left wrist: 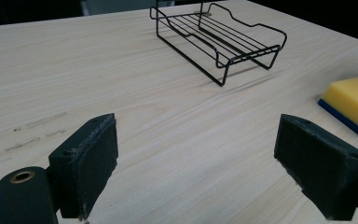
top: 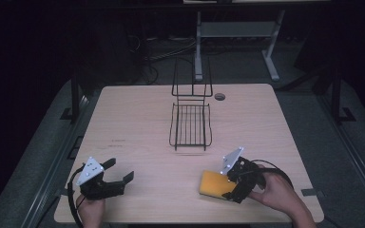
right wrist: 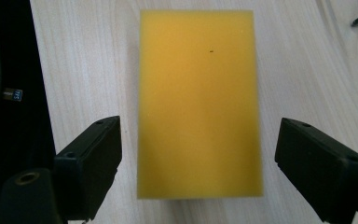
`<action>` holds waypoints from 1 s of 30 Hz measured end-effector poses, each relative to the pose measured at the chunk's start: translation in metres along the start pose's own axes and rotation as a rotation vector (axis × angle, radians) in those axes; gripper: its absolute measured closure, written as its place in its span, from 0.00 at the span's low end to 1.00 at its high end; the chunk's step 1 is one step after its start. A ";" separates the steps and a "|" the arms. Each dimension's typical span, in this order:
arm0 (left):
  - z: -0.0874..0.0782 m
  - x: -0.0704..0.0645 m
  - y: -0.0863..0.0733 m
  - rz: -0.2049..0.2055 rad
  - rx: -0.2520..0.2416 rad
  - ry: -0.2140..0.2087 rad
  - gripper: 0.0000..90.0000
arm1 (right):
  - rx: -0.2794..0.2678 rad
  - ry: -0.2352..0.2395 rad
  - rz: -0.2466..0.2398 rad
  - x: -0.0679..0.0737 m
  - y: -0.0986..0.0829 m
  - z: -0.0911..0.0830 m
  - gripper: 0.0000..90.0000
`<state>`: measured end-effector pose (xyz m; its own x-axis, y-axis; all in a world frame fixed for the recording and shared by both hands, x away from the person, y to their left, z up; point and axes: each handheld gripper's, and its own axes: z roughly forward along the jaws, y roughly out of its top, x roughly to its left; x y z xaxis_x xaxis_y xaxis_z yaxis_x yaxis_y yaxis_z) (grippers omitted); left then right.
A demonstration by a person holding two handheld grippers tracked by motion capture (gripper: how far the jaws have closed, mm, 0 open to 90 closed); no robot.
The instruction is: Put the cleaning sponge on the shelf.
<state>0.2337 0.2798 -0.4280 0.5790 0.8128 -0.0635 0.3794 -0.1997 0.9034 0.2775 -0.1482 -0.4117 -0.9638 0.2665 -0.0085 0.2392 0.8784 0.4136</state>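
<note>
Sponge (right wrist: pixel 199 102) lies between the right gripper's (right wrist: pixel 198 163) spread fingers, untouched; left gripper (left wrist: pixel 198 163) gapes, blue underside half-hidden.

The worktop (top: pixel 138 123) is of pale wood. A black wire rack (top: pixel 190 124) stands near its middle. A yellow sponge (top: pixel 216 185) lies flat near the front edge, well apart from the rack.

Left gripper (top: pixel 121 170) held low by the left hand (top: pixel 91 209), near the table's (top: pixel 138 123) front left corner, jaws wide apart. Right gripper (top: pixel 231 187) held by the right hand (top: pixel 278 191), near the table's front right corner, jaws wide apart.
</note>
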 end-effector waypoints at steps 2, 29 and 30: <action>0.000 0.000 0.000 -0.004 -0.004 0.003 0.14 | 0.006 0.006 -0.008 0.000 0.003 0.003 0.16; 0.000 0.000 0.000 -0.003 -0.003 0.000 0.14 | 0.074 0.031 -0.022 -0.005 0.019 0.026 0.16; 0.000 0.000 0.000 -0.003 -0.003 0.001 0.14 | 0.078 0.033 -0.020 -0.005 0.019 0.027 0.16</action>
<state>0.2338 0.2800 -0.4280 0.5774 0.8138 -0.0661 0.3793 -0.1957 0.9043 0.2902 -0.1224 -0.4286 -0.9715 0.2365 0.0143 0.2271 0.9122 0.3411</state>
